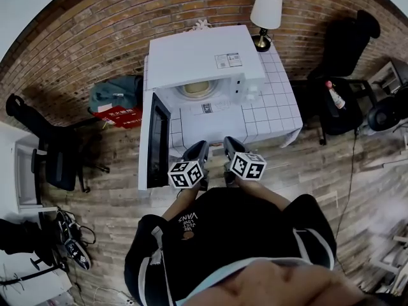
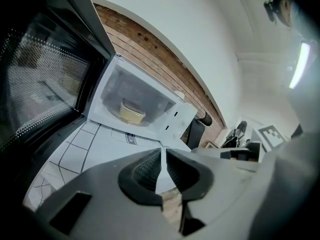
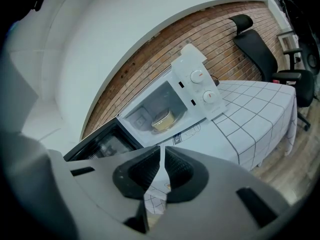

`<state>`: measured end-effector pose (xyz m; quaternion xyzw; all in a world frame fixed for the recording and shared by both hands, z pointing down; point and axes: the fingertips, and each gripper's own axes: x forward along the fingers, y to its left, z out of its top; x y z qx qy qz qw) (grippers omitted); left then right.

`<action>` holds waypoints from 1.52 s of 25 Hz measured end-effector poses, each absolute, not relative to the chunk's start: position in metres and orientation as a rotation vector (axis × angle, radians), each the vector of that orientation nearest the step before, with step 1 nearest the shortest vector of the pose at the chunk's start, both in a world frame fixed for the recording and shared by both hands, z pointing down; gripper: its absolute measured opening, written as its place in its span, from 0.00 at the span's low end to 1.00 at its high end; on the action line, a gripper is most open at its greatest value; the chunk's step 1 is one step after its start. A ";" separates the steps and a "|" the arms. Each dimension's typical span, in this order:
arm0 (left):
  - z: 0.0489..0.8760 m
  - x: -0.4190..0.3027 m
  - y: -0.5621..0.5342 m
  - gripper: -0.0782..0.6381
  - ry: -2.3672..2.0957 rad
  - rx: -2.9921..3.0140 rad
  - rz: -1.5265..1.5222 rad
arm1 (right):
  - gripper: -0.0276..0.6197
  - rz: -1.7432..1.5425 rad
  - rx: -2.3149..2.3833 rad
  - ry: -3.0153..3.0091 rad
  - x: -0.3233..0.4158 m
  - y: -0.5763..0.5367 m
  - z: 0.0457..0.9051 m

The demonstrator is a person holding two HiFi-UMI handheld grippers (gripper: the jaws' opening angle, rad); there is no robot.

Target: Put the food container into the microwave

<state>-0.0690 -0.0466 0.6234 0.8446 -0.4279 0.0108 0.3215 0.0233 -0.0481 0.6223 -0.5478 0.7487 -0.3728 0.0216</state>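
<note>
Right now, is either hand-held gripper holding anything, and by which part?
Nothing is held. The left hand-held gripper and the right hand-held gripper are both shut and empty; the food container sits inside the open microwave.

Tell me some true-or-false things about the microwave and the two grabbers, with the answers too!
1. The food container sits inside the microwave. True.
2. The microwave's door is closed. False: it is swung wide open.
3. The left gripper and the right gripper are both shut and hold nothing. True.
4. The lamp stands on the floor. False: it stands on the table, beside the microwave.
</note>
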 end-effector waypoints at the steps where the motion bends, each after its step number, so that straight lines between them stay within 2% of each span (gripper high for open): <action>1: 0.624 -0.069 -0.044 0.16 -1.121 2.220 0.029 | 0.08 -1.156 -1.699 2.319 0.023 -0.045 0.623; 38: 0.622 -0.084 0.000 0.15 -1.094 2.266 0.046 | 0.05 -1.086 -1.791 2.338 0.011 0.003 0.621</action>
